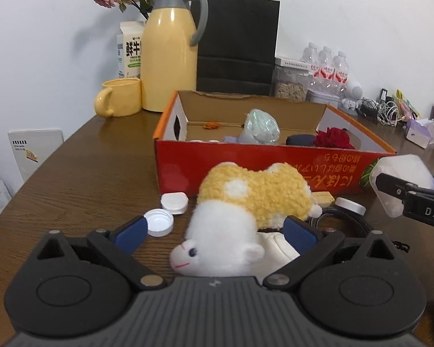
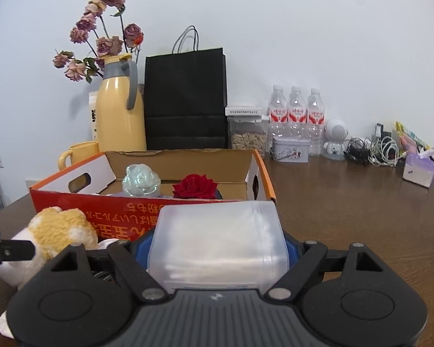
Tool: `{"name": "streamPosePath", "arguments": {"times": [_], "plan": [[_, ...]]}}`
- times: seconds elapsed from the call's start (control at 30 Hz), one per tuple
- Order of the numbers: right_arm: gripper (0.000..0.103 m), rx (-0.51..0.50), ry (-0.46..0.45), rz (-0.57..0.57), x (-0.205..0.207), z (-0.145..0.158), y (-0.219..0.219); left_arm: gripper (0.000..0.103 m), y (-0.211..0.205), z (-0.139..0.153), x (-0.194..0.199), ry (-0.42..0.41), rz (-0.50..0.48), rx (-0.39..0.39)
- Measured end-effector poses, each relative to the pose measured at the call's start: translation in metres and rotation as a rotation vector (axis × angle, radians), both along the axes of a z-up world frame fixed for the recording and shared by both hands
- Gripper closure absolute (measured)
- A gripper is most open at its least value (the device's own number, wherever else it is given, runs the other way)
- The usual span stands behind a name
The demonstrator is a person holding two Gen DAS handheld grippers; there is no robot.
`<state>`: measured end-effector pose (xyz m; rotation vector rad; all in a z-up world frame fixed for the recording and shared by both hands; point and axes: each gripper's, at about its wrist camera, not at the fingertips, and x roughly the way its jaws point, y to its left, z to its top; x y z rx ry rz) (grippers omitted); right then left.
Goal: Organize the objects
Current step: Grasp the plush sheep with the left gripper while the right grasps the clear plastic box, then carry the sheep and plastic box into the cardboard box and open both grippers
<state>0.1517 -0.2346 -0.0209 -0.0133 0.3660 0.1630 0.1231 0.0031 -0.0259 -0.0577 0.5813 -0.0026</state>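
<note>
A yellow and white plush hamster (image 1: 246, 202) lies on the brown table just in front of a red cardboard box (image 1: 246, 159). My left gripper (image 1: 215, 231) is open around the plush's white head, with a gap between the left blue pad and the fur. My right gripper (image 2: 217, 248) is shut on a translucent white plastic pack (image 2: 217, 237), held near the box's (image 2: 72, 199) front right corner. The left wrist view shows this pack (image 1: 402, 167) at the right edge. Inside the box lie a red rose (image 2: 195, 186) and a shiny wrapped bundle (image 2: 141, 180).
Two white caps (image 1: 159, 221) and a small white jar (image 1: 350, 205) lie on the table by the plush. Behind the box stand a yellow jug (image 1: 170, 55), a yellow mug (image 1: 120, 97), a black paper bag (image 1: 237, 46), water bottles (image 2: 296, 110) and tangled cables (image 2: 373, 147).
</note>
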Motion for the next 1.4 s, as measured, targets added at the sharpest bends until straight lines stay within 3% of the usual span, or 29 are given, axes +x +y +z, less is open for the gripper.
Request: {"name": "streamPosePath", "arguments": {"times": [0.13, 0.23, 0.27, 0.37, 0.67, 0.93, 1.17, 1.4], "plan": [[0.022, -0.006, -0.008, 0.009, -0.001, 0.000, 0.001, 0.030, -0.002, -0.007, 0.007, 0.025, -0.012, -0.010], [0.022, -0.010, -0.012, 0.016, -0.002, 0.001, 0.002, 0.035, -0.003, -0.012, 0.010, 0.032, -0.015, -0.014], [0.022, -0.012, -0.013, 0.017, -0.002, 0.001, 0.003, 0.042, -0.003, -0.013, 0.010, 0.031, -0.012, -0.014], [0.022, -0.015, -0.016, 0.020, -0.003, 0.000, 0.003, 0.053, -0.002, -0.013, 0.009, 0.015, -0.025, -0.026], [0.022, -0.020, -0.024, 0.027, -0.004, 0.000, 0.003, 0.055, -0.007, -0.002, -0.010, -0.068, -0.032, -0.004], [0.022, -0.019, -0.087, 0.049, -0.009, 0.009, 0.008, 0.055, -0.010, 0.029, -0.019, -0.166, -0.062, -0.005], [0.022, -0.006, -0.152, 0.071, 0.007, 0.037, 0.016, 0.055, -0.017, 0.059, 0.007, -0.244, -0.055, -0.001], [0.022, 0.009, -0.171, 0.072, 0.052, 0.058, 0.023, 0.055, -0.021, 0.071, 0.057, -0.241, -0.021, -0.021]]}}
